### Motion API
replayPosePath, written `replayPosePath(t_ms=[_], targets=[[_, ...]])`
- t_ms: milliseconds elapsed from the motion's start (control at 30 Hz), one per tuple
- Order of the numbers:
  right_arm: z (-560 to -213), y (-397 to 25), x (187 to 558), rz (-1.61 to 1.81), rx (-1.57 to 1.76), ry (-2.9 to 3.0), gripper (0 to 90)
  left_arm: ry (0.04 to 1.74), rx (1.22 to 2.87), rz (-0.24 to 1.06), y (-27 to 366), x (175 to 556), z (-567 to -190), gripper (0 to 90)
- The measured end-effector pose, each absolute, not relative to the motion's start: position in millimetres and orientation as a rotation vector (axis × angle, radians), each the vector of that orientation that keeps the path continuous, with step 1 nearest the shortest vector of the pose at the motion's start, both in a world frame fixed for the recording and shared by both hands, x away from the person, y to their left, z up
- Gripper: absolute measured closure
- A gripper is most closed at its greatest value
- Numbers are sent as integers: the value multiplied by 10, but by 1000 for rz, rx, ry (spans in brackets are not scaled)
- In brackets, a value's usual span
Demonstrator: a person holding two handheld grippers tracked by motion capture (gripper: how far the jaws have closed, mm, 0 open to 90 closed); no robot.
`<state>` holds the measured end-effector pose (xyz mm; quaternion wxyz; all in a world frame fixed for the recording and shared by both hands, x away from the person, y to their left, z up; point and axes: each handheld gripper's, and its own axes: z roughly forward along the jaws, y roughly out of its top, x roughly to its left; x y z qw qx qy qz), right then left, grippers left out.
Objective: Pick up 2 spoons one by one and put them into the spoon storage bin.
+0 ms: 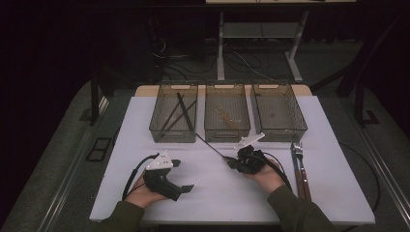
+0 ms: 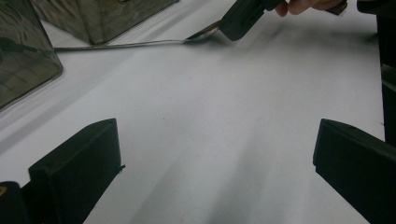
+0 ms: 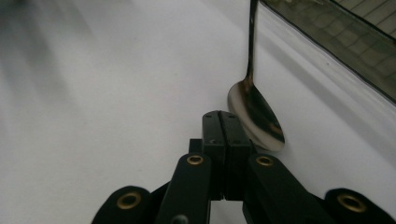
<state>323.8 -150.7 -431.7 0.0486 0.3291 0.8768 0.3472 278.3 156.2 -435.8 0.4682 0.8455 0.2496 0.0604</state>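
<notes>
The right gripper has its jaws pressed together, right beside the spoon lying on the white table. The left gripper is spread wide. Farther back stand three bins.

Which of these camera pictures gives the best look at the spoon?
The right gripper view: the spoon is close, its shiny bowl lying on the white table beside the shut fingers of the right gripper. The left gripper view shows it whole but far off. The high view shows a thin dark line.
</notes>
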Motion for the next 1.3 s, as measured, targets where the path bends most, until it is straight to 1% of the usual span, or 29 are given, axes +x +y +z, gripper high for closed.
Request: replayPosePath(t_ms=[100, 200, 267, 367, 467, 667, 900, 1033, 1167, 1300], targets=[[-4266, -1535, 3233, 1101, 1004, 2667, 894, 613, 2073, 149, 1561, 2783, -4358, 0], [-4201, -1567, 3240, 1143, 1013, 2642, 866, 613, 2073, 149, 1559, 2781, -4359, 0], [-4161, -1595, 3264, 1158, 1021, 2620, 804, 613, 2074, 150, 1558, 2783, -4360, 0], [-4143, -1629, 3327, 1173, 1068, 2596, 633, 617, 2073, 147, 1551, 2782, -4364, 0], [-4187, -1631, 3389, 1160, 1109, 2578, 564, 617, 2074, 147, 1549, 2781, -4365, 0], [-4332, -1537, 3440, 1126, 1145, 2601, 518, 617, 2078, 148, 1551, 2783, -4366, 0], [-4432, -1453, 3412, 1036, 1105, 2643, 511, 615, 2076, 147, 1552, 2783, -4366, 0], [-4428, -1448, 3402, 1032, 1091, 2645, 506, 616, 2076, 147, 1553, 2781, -4364, 0], [-4370, -1497, 3421, 1117, 1123, 2627, 483, 615, 2077, 146, 1553, 2783, -4366, 0], [-4352, -1530, 3441, 1113, 1134, 2591, 495, 615, 2079, 147, 1551, 2782, -4367, 0]])
